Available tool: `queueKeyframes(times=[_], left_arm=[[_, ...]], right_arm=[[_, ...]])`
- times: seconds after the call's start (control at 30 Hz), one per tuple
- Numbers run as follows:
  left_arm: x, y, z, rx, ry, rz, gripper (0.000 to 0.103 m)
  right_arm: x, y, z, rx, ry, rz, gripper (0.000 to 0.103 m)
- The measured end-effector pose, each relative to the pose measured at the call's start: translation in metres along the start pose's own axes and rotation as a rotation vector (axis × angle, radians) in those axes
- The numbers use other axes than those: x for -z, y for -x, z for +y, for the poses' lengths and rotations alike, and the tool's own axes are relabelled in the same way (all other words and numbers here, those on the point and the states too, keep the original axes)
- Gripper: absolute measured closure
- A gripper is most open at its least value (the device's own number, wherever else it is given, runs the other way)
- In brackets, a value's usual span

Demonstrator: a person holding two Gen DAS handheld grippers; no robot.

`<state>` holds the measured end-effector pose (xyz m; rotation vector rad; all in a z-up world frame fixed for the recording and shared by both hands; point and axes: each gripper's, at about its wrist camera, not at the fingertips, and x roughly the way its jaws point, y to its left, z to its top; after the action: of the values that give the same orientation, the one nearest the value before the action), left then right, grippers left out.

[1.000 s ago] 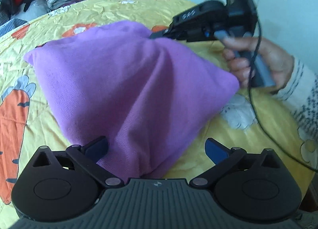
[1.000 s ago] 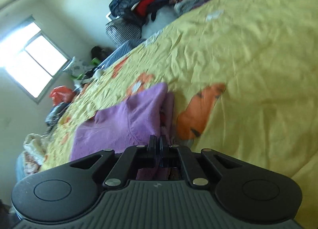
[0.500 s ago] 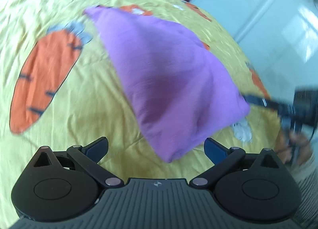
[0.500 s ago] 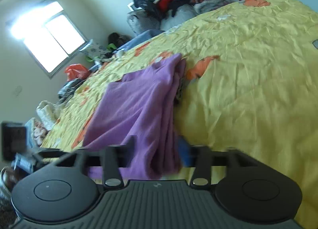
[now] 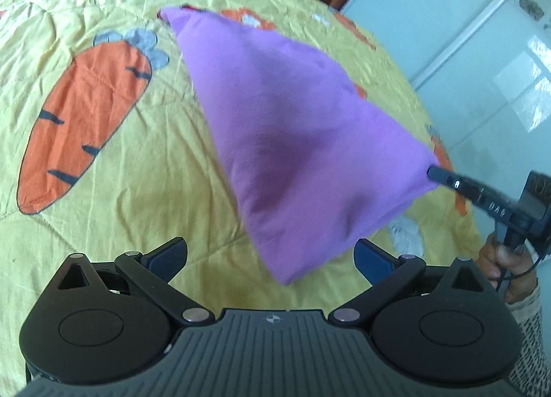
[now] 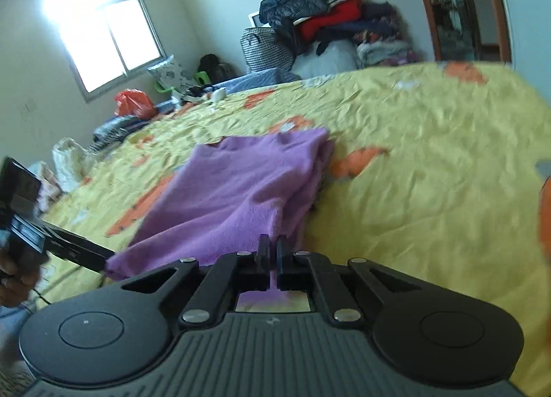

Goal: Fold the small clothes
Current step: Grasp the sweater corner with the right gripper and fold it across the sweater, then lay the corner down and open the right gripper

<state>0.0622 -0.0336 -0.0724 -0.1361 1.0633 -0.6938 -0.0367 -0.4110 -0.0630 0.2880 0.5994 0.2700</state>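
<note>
A purple garment [image 5: 296, 142] hung lifted above a yellow bedspread [image 5: 113, 163] printed with orange carrots. The right gripper [image 6: 271, 252] had its fingers closed tight on a near corner of the cloth. In the left wrist view, the left gripper [image 5: 270, 256] had its blue-padded fingers spread wide, and the cloth's lowest corner drooped between them without touching either pad. In the right wrist view, though, the left gripper's tip met another corner of the cloth, and whether it pinched there could not be told. The garment's far edge rested on the bedspread
</note>
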Motion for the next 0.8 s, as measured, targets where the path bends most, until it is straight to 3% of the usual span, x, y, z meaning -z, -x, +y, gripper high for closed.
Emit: queueKeyframes(times=[0.13, 0.27, 0.33, 0.43, 0.5, 0.57, 0.67, 0.73, 0.8], left_arm=[[-0.006, 0.001, -0.006, -0.066, 0.005, -0.055, 0.001], [-0.01, 0.003, -0.01, -0.08, 0.013, -0.071, 0.001], [-0.01, 0.002, -0.018, -0.068, -0.037, -0.06, 0.001], [-0.002, -0.012, -0.042, -0.211, -0.205, -0.039, 0.002], [0.004, -0.014, -0.05, -0.27, -0.264, -0.063, 0.002], [0.006, -0.01, -0.049, -0.274, -0.245, -0.094, 0.002], [0.008, -0.013, -0.045, -0.32, -0.261, -0.095, 0.002], [0.008, -0.027, -0.045, -0.378, -0.312, -0.056, 0.001], [0.01, -0.036, -0.041, -0.391, -0.34, -0.031, 0.0]], right_arm=[[0.016, -0.015, -0.013, 0.043, -0.005, 0.066, 0.101], [0.018, -0.021, -0.015, 0.062, 0.009, 0.114, 0.099], [0.011, -0.014, -0.003, 0.137, 0.076, 0.085, 0.098], [-0.004, -0.002, 0.022, 0.131, 0.14, 0.0, 0.098], [-0.008, -0.003, 0.041, 0.081, 0.185, -0.038, 0.098], [-0.007, -0.017, 0.056, 0.021, 0.216, -0.023, 0.098], [0.003, -0.05, 0.065, 0.072, 0.295, 0.045, 0.098], [0.014, -0.065, 0.058, 0.177, 0.343, 0.118, 0.099], [0.017, -0.061, 0.048, 0.144, 0.322, 0.112, 0.099]])
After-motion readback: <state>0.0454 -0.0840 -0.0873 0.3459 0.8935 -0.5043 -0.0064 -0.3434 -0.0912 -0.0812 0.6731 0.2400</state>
